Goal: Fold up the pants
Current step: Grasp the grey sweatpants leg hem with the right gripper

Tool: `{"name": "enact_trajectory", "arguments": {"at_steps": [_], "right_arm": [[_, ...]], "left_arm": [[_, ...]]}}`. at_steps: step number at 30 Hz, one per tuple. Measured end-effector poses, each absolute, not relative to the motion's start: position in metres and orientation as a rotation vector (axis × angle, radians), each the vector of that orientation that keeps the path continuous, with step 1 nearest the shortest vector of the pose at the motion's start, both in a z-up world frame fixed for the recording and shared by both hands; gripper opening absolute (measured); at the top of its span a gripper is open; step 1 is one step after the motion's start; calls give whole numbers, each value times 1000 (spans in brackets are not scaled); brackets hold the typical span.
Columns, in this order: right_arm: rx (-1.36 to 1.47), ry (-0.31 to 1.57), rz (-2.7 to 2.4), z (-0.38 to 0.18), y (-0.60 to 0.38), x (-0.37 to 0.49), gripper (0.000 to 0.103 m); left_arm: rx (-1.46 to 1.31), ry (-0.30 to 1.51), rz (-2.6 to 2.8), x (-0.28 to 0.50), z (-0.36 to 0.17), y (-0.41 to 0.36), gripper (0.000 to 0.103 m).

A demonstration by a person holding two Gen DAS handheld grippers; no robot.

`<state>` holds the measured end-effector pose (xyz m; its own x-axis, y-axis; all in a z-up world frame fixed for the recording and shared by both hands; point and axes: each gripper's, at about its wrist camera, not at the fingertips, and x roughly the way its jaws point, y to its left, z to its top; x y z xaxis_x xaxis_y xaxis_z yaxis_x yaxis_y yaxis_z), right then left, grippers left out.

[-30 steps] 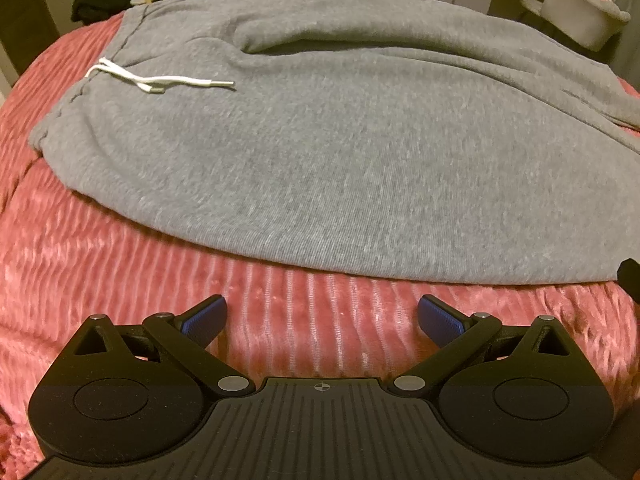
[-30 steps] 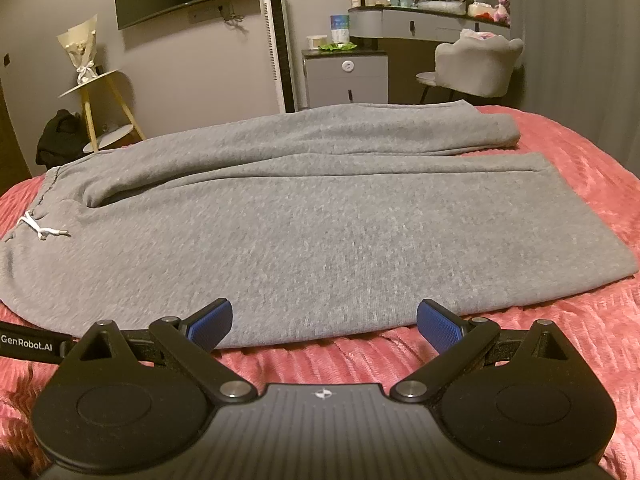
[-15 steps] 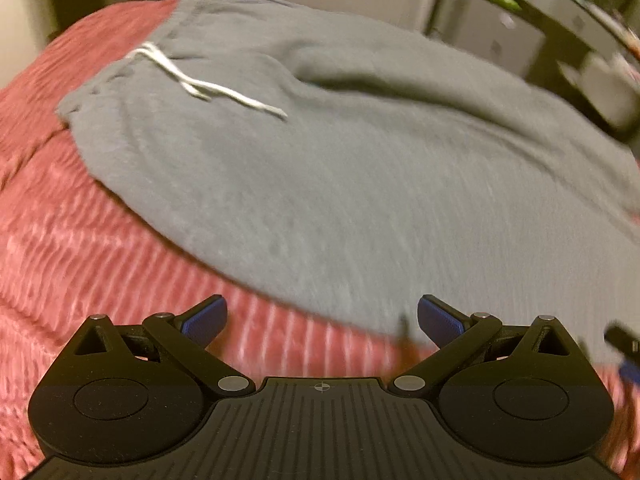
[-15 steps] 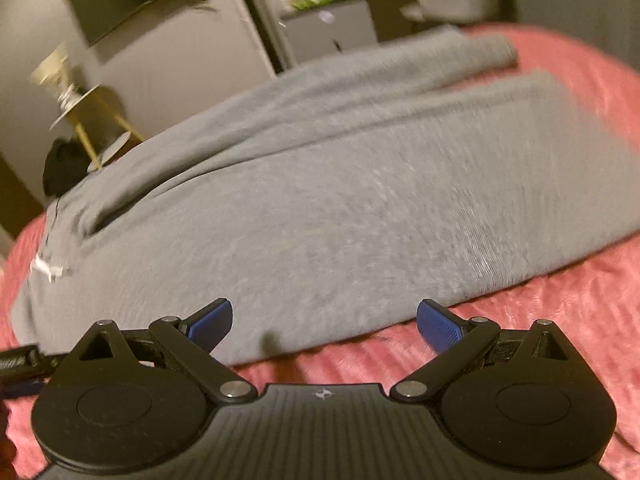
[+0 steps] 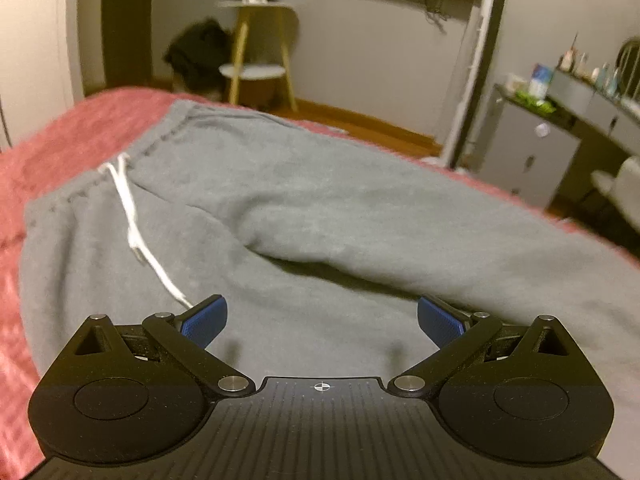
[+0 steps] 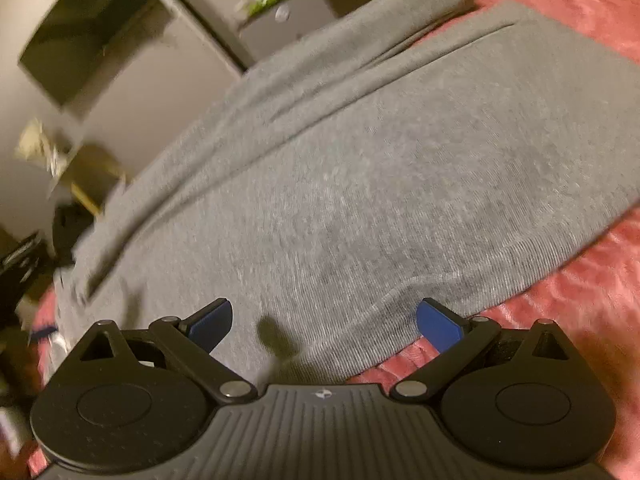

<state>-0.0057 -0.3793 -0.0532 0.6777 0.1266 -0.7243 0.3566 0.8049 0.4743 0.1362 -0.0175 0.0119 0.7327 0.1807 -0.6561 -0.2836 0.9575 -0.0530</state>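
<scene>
Grey sweatpants (image 5: 320, 208) lie spread flat across a pink bedspread (image 5: 52, 136), waistband at the far left with a white drawstring (image 5: 132, 220) trailing over the fabric. My left gripper (image 5: 322, 320) hovers open over the hip area, just short of the crotch fold, nothing between its blue pads (image 5: 204, 322). In the right wrist view the same sweatpants (image 6: 380, 184) run up and to the right toward the cuffs. My right gripper (image 6: 324, 322) is open over the near leg's lower edge, its right pad above the pink bedspread (image 6: 580, 300).
A small wooden side table (image 5: 260, 60) and a dark bundle (image 5: 200, 56) stand beyond the bed's far side. A grey drawer unit (image 5: 528, 152) with bottles sits at the right. A wall-mounted screen (image 6: 92, 36) shows, tilted and blurred.
Both grippers have advanced from the bed's near edge over the pants. The left view swung up toward the waistband and room; the right view tilted clockwise. Both stayed open.
</scene>
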Motion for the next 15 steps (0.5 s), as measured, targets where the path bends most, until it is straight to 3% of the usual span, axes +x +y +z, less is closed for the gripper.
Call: {"name": "enact_trajectory", "arguments": {"at_steps": [2, 7, 9, 10, 11, 15], "right_arm": [[614, 882, -128, -41, -381, 6, 99], [593, 657, -124, 31, -424, 87, 91], [561, 611, -130, 49, -443, 150, 72], [556, 618, -168, 52, -453, 186, 52], [564, 638, -199, 52, -461, 215, 45], [640, 730, -331, 27, -495, 322, 37]], "left_arm": [[-106, 695, 318, 144, 1, -8, 103], [-163, 664, 401, 156, -8, 21, 103], [-182, 640, 399, 156, -11, 27, 103], [-180, 636, 405, 157, -14, 29, 103], [-171, 631, 412, 157, -17, 29, 103], [-83, 582, 412, 163, -23, 26, 103]]}}
